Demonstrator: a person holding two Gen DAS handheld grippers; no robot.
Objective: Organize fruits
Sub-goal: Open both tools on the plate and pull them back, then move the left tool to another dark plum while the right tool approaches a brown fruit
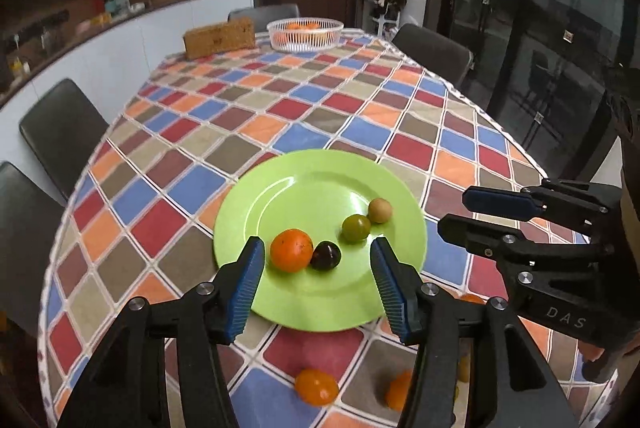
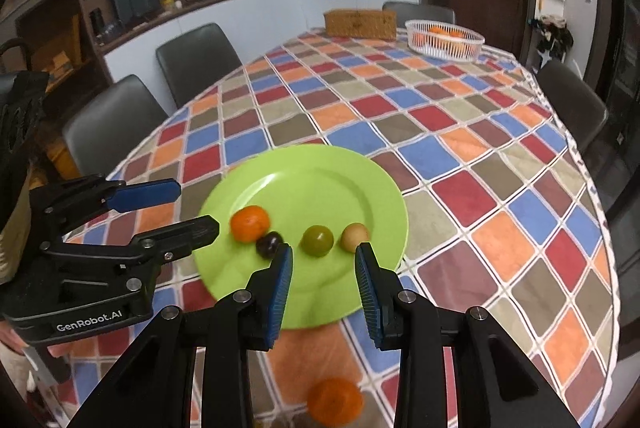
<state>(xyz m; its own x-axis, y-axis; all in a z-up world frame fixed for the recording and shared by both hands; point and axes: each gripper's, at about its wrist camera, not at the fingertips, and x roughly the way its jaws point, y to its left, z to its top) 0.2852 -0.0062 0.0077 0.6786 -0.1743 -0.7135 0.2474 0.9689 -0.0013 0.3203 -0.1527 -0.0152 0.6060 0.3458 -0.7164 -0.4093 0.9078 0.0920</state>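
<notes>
My left gripper (image 1: 317,260), marked "GenRobot.AI", and right gripper (image 2: 323,266), marked "DAS", hover spread and empty above the green plate (image 1: 304,300).

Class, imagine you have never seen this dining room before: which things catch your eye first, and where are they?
The bright green plate near the table's near end stands out first, carrying a row of four small fruits: an orange, a dark plum, a green fruit and a tan one. Under it spreads the checked tablecloth, with a white basket of oranges at the far end. Both claws, left and right, are empty.
</notes>
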